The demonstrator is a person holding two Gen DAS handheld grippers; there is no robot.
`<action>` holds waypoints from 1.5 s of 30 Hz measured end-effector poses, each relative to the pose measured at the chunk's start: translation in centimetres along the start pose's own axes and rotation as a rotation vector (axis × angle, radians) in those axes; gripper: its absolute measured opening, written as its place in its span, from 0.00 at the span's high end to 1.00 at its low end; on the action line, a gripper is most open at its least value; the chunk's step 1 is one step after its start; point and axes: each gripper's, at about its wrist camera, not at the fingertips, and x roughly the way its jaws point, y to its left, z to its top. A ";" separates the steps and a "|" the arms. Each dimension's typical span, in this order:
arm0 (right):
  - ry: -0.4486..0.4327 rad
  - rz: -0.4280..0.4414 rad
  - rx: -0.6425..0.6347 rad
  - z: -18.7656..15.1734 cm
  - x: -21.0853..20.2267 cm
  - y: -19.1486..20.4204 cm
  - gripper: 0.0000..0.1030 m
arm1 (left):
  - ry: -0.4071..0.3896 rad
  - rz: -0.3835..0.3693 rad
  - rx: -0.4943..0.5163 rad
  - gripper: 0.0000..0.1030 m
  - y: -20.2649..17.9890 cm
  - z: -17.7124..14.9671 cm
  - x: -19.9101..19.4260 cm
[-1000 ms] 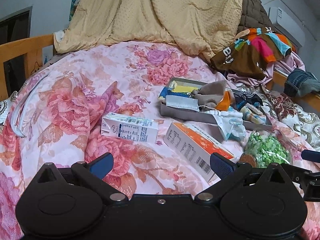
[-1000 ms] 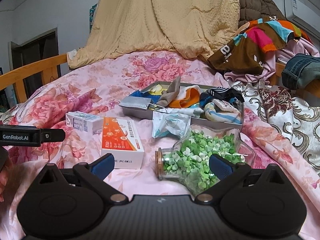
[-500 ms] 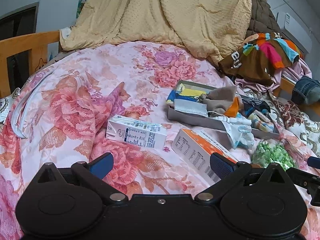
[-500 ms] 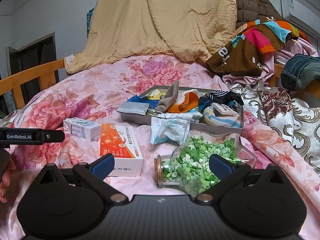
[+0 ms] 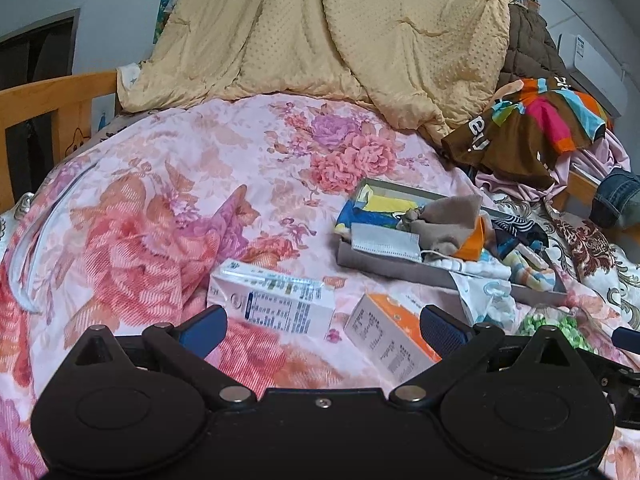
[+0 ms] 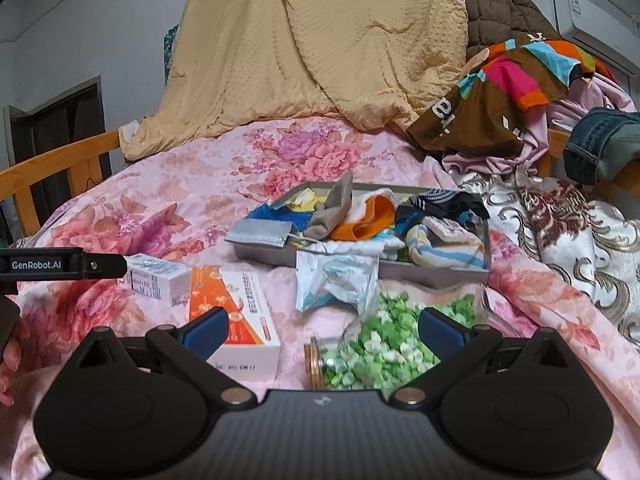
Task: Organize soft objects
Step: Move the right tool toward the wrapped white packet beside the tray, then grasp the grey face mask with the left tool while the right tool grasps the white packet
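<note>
A grey tray (image 6: 436,274) on the floral bed holds several soft items: a face mask (image 6: 260,234), a tan cloth (image 6: 332,210), an orange piece (image 6: 370,220) and striped socks (image 6: 444,242). The tray also shows in the left wrist view (image 5: 384,266). A packaged mask (image 6: 336,280) leans against its front. My left gripper (image 5: 322,322) is open and empty, above a white carton (image 5: 276,304). My right gripper (image 6: 322,326) is open and empty, above a jar of green bits (image 6: 380,344).
An orange-and-white box (image 6: 234,312) lies beside the carton (image 6: 158,276). A yellow quilt (image 6: 320,48) and a heap of clothes (image 6: 512,88) are piled at the back. A wooden bed rail (image 5: 48,96) runs along the left. The left gripper's side shows in the right wrist view (image 6: 60,265).
Both grippers have drawn back and tipped upward a little, so the boxes, jar and tray sit lower and farther in view. Nothing on the bed has moved.
</note>
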 end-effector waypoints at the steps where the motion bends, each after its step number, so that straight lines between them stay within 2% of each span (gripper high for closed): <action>1: -0.004 0.000 -0.008 0.1 0.2 0.1 0.00 | 0.000 0.000 0.003 0.01 -0.1 0.2 0.2; 10: -0.050 0.027 -0.094 2.6 4.4 0.8 0.00 | 0.007 -0.004 0.040 0.01 -1.4 2.2 2.9; 22: 0.077 0.076 0.028 3.6 12.4 -2.3 0.00 | 0.028 -0.030 0.049 0.01 -3.2 4.6 10.3; 25: 0.118 0.108 0.084 3.5 13.6 -2.9 0.00 | 0.024 -0.029 0.023 0.01 -3.5 5.4 12.5; 29: 0.155 0.162 0.156 3.8 14.8 -3.6 0.00 | 0.043 -0.027 -0.060 0.01 -3.6 6.2 15.7; 34: 0.181 0.155 0.161 4.0 15.4 -3.4 0.01 | 0.073 -0.018 -0.184 0.01 -3.1 6.4 18.4; 38: 0.176 0.129 0.139 3.9 15.5 -2.9 0.07 | 0.076 -0.036 -0.280 0.11 -2.5 6.4 19.2; 42: 0.167 0.111 0.116 3.8 15.4 -2.5 0.09 | 0.107 -0.054 -0.327 0.25 -2.0 6.2 19.8; 45: 0.165 0.103 0.106 3.7 15.3 -2.3 0.10 | 0.127 -0.072 -0.363 0.32 -1.6 5.9 20.1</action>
